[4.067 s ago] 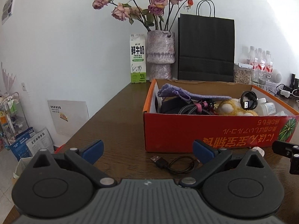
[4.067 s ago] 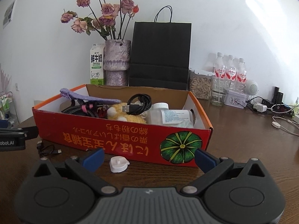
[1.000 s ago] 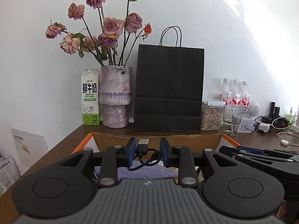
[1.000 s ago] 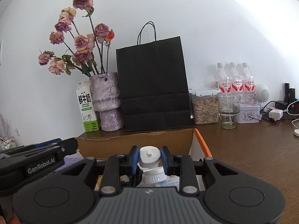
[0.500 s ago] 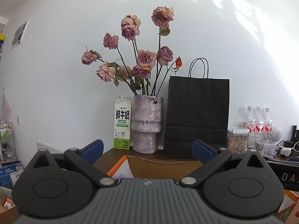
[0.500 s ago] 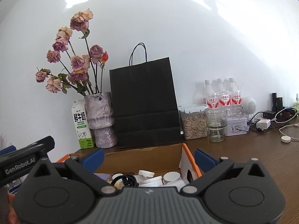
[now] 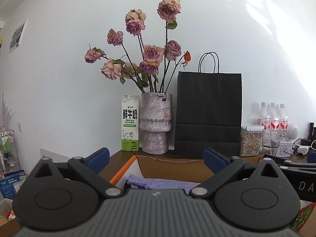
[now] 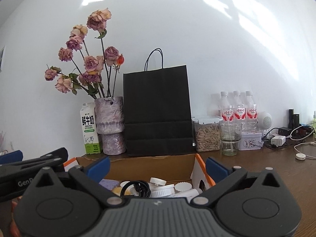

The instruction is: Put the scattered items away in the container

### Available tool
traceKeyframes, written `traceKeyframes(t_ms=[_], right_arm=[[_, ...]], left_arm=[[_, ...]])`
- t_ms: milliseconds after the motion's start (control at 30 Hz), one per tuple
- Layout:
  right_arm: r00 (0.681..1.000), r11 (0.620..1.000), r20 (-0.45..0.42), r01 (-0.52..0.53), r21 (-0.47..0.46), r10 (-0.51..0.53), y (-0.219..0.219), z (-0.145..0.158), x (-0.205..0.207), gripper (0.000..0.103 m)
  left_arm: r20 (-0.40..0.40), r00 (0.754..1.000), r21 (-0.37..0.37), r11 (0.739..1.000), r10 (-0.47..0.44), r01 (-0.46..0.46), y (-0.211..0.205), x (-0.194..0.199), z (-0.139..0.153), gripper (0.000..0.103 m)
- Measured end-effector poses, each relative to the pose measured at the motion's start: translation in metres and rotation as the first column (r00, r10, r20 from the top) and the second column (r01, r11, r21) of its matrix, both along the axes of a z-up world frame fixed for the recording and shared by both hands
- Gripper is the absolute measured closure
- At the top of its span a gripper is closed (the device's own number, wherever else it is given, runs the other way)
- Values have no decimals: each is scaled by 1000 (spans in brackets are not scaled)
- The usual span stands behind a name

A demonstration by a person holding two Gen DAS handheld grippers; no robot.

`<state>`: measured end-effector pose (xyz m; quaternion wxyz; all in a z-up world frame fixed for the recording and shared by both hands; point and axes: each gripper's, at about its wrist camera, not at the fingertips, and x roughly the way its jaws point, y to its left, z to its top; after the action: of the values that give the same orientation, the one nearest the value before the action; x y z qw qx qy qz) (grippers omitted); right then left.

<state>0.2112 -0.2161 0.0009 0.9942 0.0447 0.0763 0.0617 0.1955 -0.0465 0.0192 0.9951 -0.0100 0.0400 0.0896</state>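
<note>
Blue-tipped fingers of the left gripper [image 7: 156,159] stand wide apart with nothing between them, poised above the near left end of the cardboard box [image 7: 169,164]. The right gripper [image 8: 157,165] is spread just as wide and also holds nothing; it hangs over the right half of the same box [image 8: 150,166], whose orange rim and brown inner wall show in both views.

Inside the box, the left wrist view shows a purple knitted cloth [image 7: 158,182] lying against the near left corner. The right wrist view shows a coiled black cable [image 8: 136,187] resting on something yellow [image 8: 118,190], and beside it a cluster of white bottle caps [image 8: 164,187] and white containers packed toward the right end wall. Part of the left gripper's black body juts in at the left edge of the right wrist view.

Behind the box, on the brown wooden surface [image 8: 276,169], stand a milk carton [image 7: 130,122], a mottled purple vase [image 7: 156,122] of dried roses [image 7: 152,53], and a black paper bag [image 7: 208,114] against the white wall. Further right are a clear jar of seeds [image 8: 206,136], an empty glass [image 8: 230,138], three water bottles [image 8: 239,108], a small tin [image 8: 249,142], and a tangle of chargers and cables [image 8: 288,136].
</note>
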Motion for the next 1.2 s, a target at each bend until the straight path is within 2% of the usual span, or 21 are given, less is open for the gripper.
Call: traceKeyframes(t_ms=[167, 300, 433, 600, 767, 967, 1200], right_arm=[[1000, 1000, -3, -8, -19, 8, 4, -4, -2, 0], [1000, 999, -18, -17, -35, 17, 7, -5, -9, 0], [994, 997, -109, -29, -73, 21, 14, -8, -24, 0], [977, 993, -212, -34, -109, 10, 19, -14, -69, 0], [958, 993, -282, -72, -98, 42, 11, -6, -117, 0], [953, 996, -299, -74, -57, 54, 0, 11, -171, 0], [950, 994, -312, -60, -95, 27, -1, 20, -207, 0]], left_arm=[[-12, 1000, 9, 1000, 7, -7, 2, -4, -3, 0], [-52, 999, 11, 1000, 5, -5, 6, -16, -6, 0], [-146, 989, 22, 1000, 14, -11, 9, -38, -8, 0], [-226, 974, 88, 996, 31, -11, 5, -87, -8, 0], [-285, 958, 79, 995, -36, 61, 6, -133, 6, 0], [-281, 958, 52, 996, -52, 69, 0, -180, 21, 0], [-328, 943, 49, 996, -57, 77, -5, -205, 26, 0]])
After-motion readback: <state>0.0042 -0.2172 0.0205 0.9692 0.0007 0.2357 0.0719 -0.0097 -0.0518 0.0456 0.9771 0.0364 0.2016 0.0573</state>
